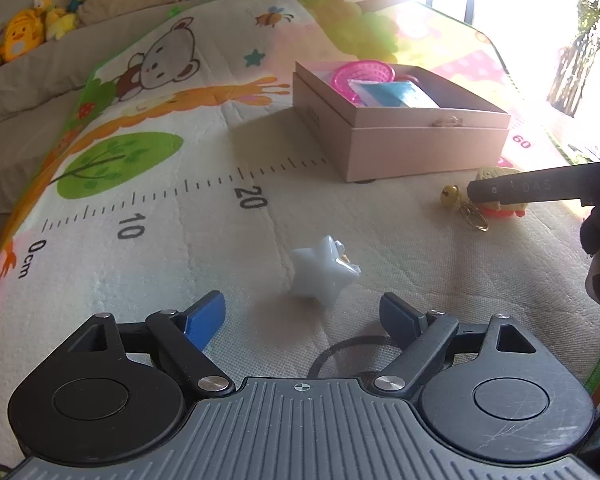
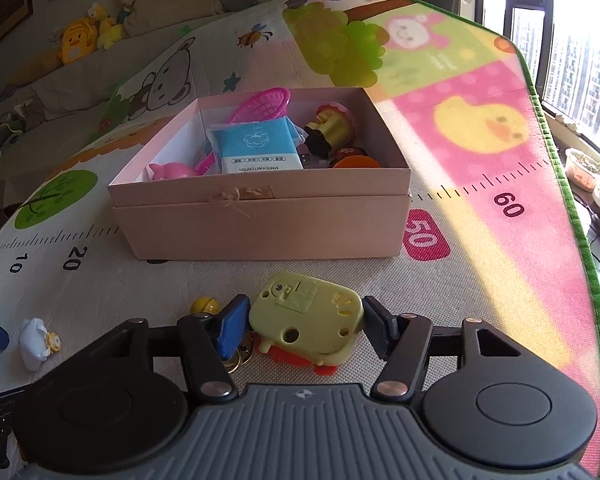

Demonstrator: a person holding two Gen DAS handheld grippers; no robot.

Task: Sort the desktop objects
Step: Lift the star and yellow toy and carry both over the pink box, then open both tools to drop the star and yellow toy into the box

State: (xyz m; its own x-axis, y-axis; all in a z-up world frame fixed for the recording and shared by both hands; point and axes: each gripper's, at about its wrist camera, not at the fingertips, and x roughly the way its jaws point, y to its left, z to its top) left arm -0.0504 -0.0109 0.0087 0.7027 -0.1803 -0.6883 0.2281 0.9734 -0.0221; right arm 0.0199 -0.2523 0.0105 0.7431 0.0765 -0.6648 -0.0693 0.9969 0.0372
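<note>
Right gripper (image 2: 304,326) pinched on yellow toy (image 2: 306,316), on mat (image 2: 480,264) just in front of pink box (image 2: 260,224). Left gripper (image 1: 302,316) spread, nothing between jaws. White star (image 1: 322,276) on mat just ahead, not touched.

- play mat (image 2: 480,92): loud cartoon print, bears, green trees, yellow duck on pink; black ruler marks, 10, 20, 60
- box (image 2: 260,224): plain pale pink
- star toy (image 1: 320,276): pale blue
- keychain toy (image 2: 306,316): light yellow-green, orange underneath
- packet (image 2: 256,146): blue and white
</note>
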